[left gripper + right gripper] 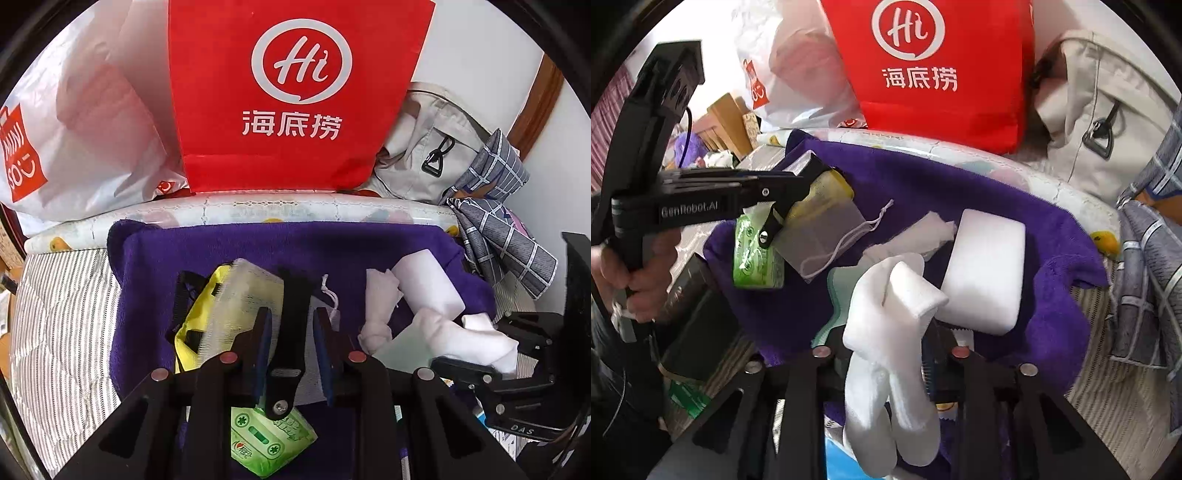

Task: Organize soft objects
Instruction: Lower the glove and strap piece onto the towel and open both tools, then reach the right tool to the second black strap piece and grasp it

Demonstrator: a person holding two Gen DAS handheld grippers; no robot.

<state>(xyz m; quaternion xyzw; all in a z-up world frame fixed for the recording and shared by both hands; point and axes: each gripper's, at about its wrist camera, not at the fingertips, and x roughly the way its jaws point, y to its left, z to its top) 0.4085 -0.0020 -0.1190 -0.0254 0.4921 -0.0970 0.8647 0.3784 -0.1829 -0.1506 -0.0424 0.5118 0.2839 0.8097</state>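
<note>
- A purple terry towel [369, 251] is seen spread over grey-striped bedding [62, 332]; all the small soft items lie on it.
- A red non-woven tote with a white "Hi" logo [221, 110] stands behind the towel. It is flanked by a white plastic shopping bag [92, 129] and a beige fabric backpack [417, 147].
- A grey checked cloth [517, 251] is bunched at the towel's right edge.
- A white rectangular foam block [986, 266] rests on the towel, touching crumpled white tissue [931, 229]. Its full outline is given only by the right wrist view.
- The right gripper [886, 343] is noted with jaws apart. A pair of white socks [897, 295] is draped between them, and the blue right pad appears clear of the fabric. The left pad is hidden by the socks. From the left wrist view only the sock toe at this gripper's tip is seen.
- The left gripper [291, 317] is clamped on a black webbing strap [295, 291] belonging to a yellow fabric pouch [199, 317]. The blue pads on either side of the strap are shown only by the left wrist view.
- The bare hand [631, 273] on the left gripper's handle is recorded only in the right wrist view.
- A translucent mesh drawstring bag [827, 236] lies against the pouch; it is blurred in the left wrist view.
- A green tissue pack [757, 254] lies just beside the mesh bag, below the strap's end.
</note>
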